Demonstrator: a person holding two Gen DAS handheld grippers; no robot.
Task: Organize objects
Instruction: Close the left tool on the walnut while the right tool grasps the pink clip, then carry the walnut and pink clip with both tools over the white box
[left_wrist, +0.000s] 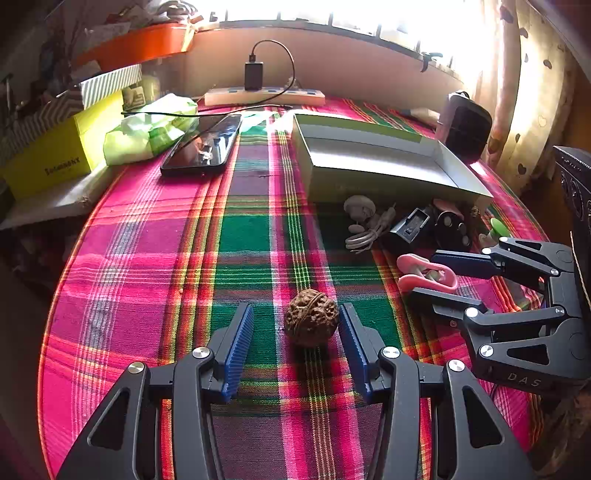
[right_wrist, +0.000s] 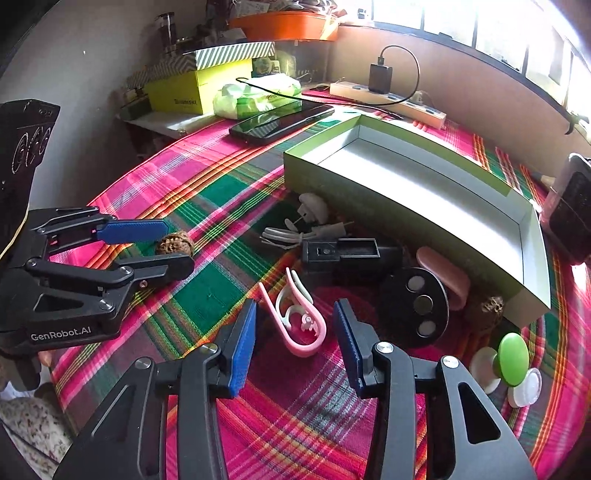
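Left tongs (left_wrist: 295, 328) apart, straddling a walnut (left_wrist: 312, 322) on the plaid-clothed bench (left_wrist: 147, 258); right pad looks just beside it, left pad clear. Right tongs (right_wrist: 295, 328) apart around a pink clip (right_wrist: 295, 321), pads not touching it. Open box (right_wrist: 424, 192) behind, w/ cable (right_wrist: 291, 234), black holder (right_wrist: 343, 253), round disc (right_wrist: 415, 306), 2nd walnut (right_wrist: 487, 308) alongside its near wall.

light: window (left_wrist: 332, 11) backlight, blown out | edges: fisheye-bent, dark corners | focus: sharp
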